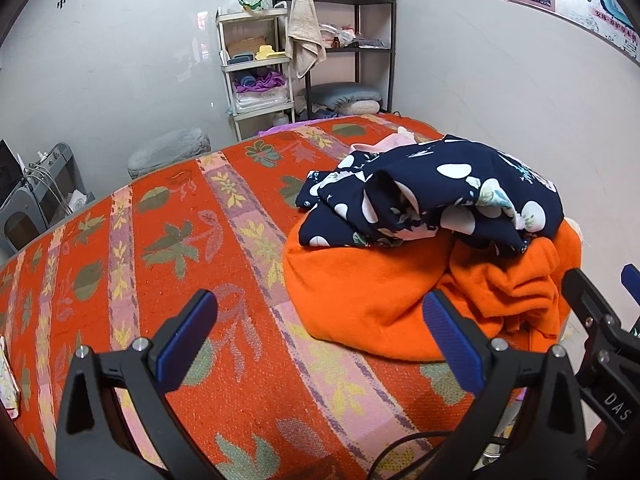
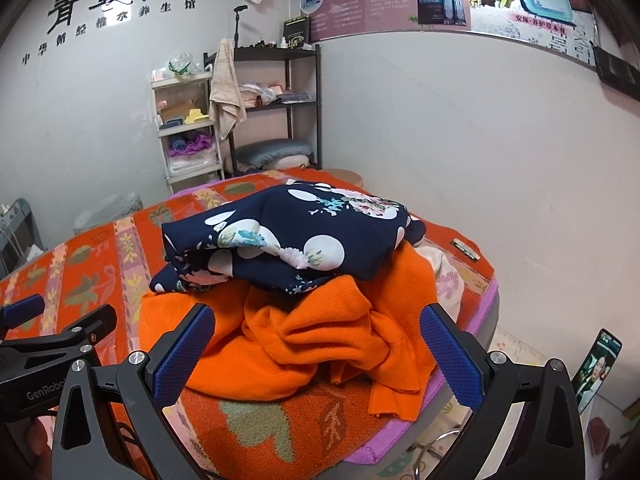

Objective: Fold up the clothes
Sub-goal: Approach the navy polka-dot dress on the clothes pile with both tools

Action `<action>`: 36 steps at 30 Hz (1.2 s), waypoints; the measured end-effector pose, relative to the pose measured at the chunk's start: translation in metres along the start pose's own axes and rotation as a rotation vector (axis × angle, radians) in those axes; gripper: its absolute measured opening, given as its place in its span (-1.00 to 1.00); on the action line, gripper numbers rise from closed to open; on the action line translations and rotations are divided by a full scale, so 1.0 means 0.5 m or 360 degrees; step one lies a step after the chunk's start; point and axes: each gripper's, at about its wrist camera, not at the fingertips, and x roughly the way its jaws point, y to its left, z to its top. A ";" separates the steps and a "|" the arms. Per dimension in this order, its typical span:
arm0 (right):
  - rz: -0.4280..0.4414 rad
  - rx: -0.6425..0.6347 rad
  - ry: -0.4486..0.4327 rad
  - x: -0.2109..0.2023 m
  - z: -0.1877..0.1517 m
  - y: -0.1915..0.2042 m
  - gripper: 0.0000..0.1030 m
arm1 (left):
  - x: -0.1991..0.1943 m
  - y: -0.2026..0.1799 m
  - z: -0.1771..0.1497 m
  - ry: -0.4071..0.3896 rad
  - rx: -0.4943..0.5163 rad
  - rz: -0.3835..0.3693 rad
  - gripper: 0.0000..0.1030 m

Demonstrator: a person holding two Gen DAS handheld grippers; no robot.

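A crumpled orange garment (image 1: 360, 292) (image 2: 316, 336) lies on the bed, with a navy floral dotted garment (image 1: 440, 196) (image 2: 288, 240) heaped on top of it. Some pale pink cloth (image 1: 394, 142) peeks out behind the pile. My left gripper (image 1: 320, 340) is open above the bedspread, just left of the orange garment, nothing between its fingers. My right gripper (image 2: 316, 356) is open in front of the orange garment's near folds, not touching them. The right gripper's fingers (image 1: 592, 304) show at the right edge of the left wrist view.
The bed carries a red floral patterned spread (image 1: 192, 248) (image 2: 100, 264). Against the back wall stand a white shelf cart (image 1: 260, 68) and a black rack (image 1: 352, 44) with a beige towel (image 1: 304, 28). A grey stool (image 1: 170, 152) sits left. A phone (image 2: 596, 368) stands right.
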 end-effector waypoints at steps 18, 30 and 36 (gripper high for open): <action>-0.0066 -0.0096 0.0061 0.017 0.012 0.026 0.99 | 0.004 0.013 -0.002 0.0014 -0.0025 -0.0023 0.99; -0.0105 -0.0134 0.0081 0.028 0.016 0.031 0.99 | 0.002 0.017 0.001 0.0006 -0.0029 -0.0025 0.99; -0.0106 -0.0178 0.0043 0.033 0.031 0.027 0.99 | 0.010 0.024 0.001 0.0017 -0.0025 -0.0011 0.99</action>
